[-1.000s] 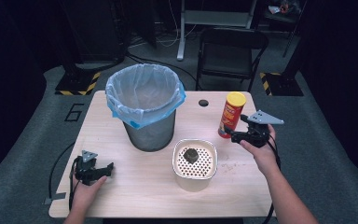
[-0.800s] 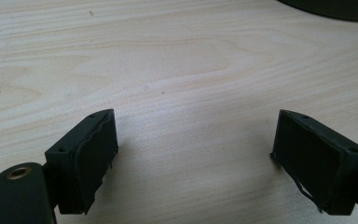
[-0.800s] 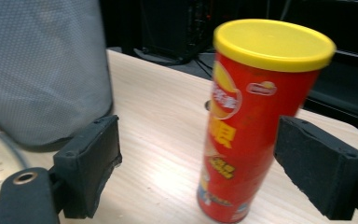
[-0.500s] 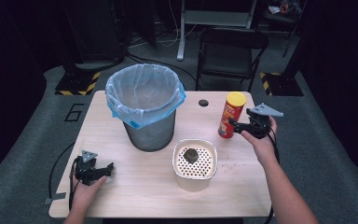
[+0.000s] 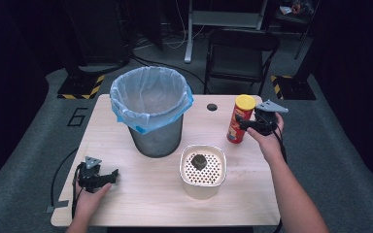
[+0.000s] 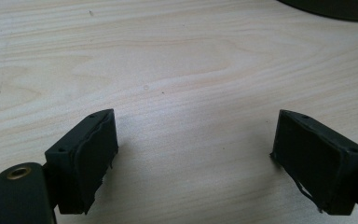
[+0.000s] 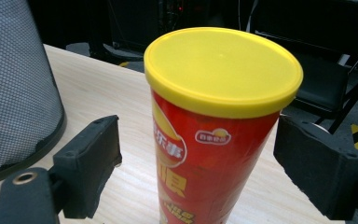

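Chip can stands straight up between the two jaws of the right gripper. It is red and has a flat yellow lid on top. The jaws are spread wide, one on each side of the can. There is a gap between each black pad and the can, so the pads do not squeeze it. From above, the right gripper is just beside the chip can, near the far right part of the table, and the right hand holds it from behind.

Off to the side of the right gripper, past one jaw, is the grey mesh wall of the trash bin. From above, the trash bin has a blue bag folded over its rim. It stands well apart from the can.

A small square box with a top full of little holes sits near the bin, between the two grippers. A dark lump lies on that top.

The left gripper sits low over the bare wood of the table. Its jaws are spread wide too, with only wood between them. From above, the left gripper is at the near left corner, held by the left hand, far from the can.
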Available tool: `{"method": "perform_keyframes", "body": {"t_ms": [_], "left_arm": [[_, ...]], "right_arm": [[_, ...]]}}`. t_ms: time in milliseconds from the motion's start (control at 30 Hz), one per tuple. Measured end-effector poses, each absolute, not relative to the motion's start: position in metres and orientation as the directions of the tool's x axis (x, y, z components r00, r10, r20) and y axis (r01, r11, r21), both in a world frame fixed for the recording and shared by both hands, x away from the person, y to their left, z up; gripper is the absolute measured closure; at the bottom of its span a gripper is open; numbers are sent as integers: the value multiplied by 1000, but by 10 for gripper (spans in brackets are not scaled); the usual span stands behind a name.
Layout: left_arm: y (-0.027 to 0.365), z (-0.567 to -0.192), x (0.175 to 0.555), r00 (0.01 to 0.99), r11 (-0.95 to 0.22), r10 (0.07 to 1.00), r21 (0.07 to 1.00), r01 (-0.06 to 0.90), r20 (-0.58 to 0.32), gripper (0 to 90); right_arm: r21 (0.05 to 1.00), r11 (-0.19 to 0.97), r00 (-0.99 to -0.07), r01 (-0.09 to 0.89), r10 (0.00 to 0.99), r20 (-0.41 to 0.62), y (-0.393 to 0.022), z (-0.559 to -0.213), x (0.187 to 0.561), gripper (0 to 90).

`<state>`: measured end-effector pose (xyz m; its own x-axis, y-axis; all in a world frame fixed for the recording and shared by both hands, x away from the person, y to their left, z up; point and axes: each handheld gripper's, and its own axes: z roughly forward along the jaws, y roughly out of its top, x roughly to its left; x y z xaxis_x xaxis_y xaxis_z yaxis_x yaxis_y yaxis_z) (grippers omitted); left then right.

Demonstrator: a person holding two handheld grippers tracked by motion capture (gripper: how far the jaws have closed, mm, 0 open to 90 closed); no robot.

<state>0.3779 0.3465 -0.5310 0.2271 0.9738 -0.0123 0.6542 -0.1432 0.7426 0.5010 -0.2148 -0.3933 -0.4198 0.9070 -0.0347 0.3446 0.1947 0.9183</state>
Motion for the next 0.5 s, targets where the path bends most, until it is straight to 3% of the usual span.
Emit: {"method": "perform_keyframes", "body": {"t_ms": [500], "left_arm": [[347,-531,378,230,-145,973,743,654,-13,135]], "right_arm": [[901,213,-415,377,909,-41,-208,-403,522,143]]}}
